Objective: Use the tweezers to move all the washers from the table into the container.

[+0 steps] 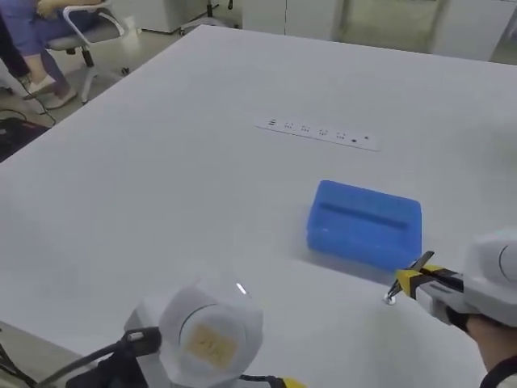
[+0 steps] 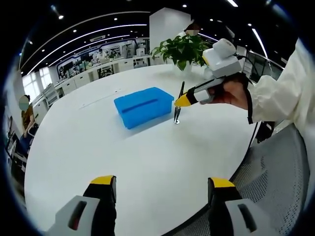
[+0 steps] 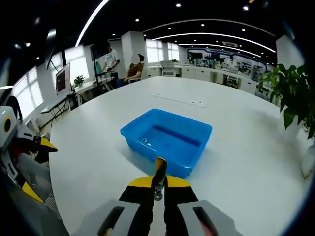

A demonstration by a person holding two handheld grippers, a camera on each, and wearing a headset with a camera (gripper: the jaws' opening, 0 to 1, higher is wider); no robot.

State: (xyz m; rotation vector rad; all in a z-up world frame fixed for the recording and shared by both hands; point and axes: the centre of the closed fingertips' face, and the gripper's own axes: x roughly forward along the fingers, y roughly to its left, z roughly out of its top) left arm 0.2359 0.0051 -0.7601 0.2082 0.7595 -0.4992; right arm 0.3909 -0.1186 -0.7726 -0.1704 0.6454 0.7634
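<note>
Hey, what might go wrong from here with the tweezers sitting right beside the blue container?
1. The right tongs grip the slim metal tweezers between narrow tips only, so the tweezers might twist or slip in that hold.
2. The tweezer points hang low beside the wall of the blue rectangular plastic container. Moving across without lifting first could knock it. It seems to sit loose on the white table, so it might slide.

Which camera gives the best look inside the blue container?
The right gripper view: it looks down into the blue container, where what look like small washers lie on its floor. The head view shows its top blurred; the left gripper view shows its outer wall and rim.
</note>
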